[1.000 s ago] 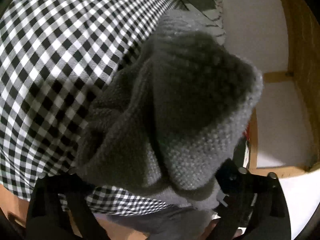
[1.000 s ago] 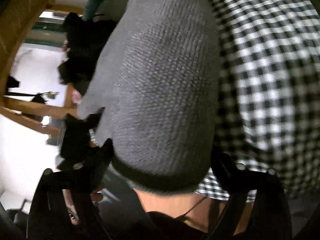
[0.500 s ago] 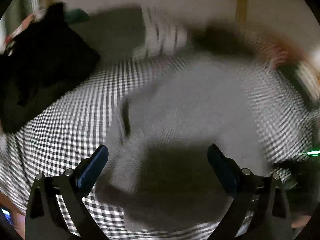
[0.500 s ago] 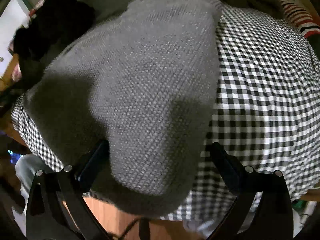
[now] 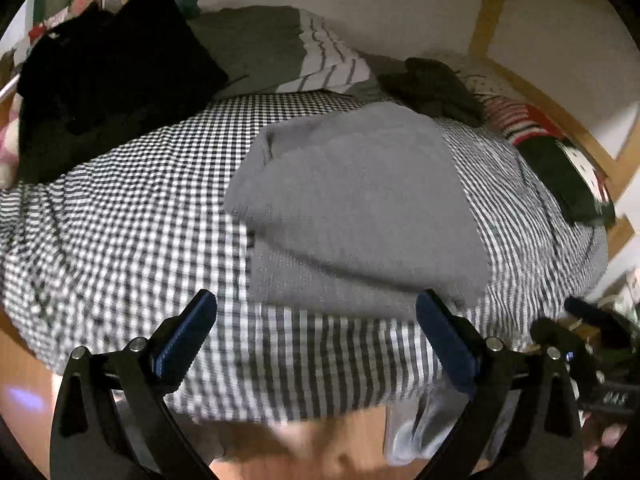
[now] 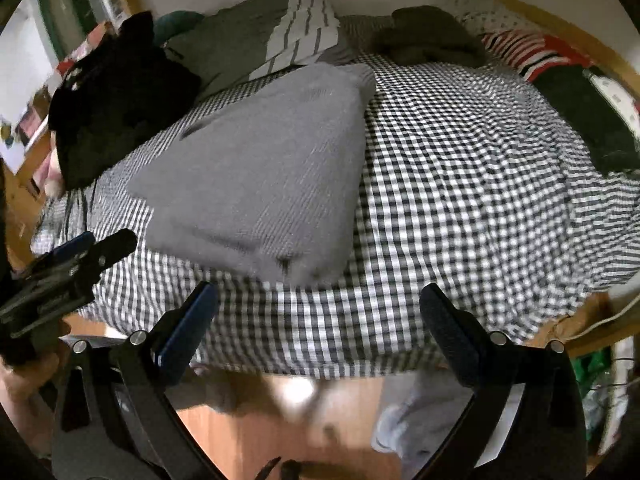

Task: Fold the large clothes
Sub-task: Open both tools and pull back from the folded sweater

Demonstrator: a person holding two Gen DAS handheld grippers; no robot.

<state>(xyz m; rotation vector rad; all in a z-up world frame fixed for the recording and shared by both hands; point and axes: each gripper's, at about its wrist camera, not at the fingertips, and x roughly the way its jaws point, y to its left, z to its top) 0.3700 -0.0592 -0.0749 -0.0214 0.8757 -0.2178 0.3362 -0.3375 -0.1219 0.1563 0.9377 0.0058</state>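
Folded grey knitted sweater [image 5: 352,208] resting on black-and-white checked bed cover [image 5: 120,240]; left claw [image 5: 320,344] and right claw [image 6: 320,332] both spread apart, empty. Best next: check edges square, press folds flat.

Checkered bedsheet [image 5: 120,232] covers the whole bed. At its far edge there's a black clothes heap [image 5: 104,80] on the left, a grey striped pillow [image 6: 280,32] beside that, and red striped fabric [image 6: 528,52] far right.

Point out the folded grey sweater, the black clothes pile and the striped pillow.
Grey sweater [image 6: 272,168], right wrist view, middle of its top.
Black clothes pile [image 6: 120,92], right wrist view, its centre.
Striped pillow [image 5: 328,62], left wrist view, white striped part.
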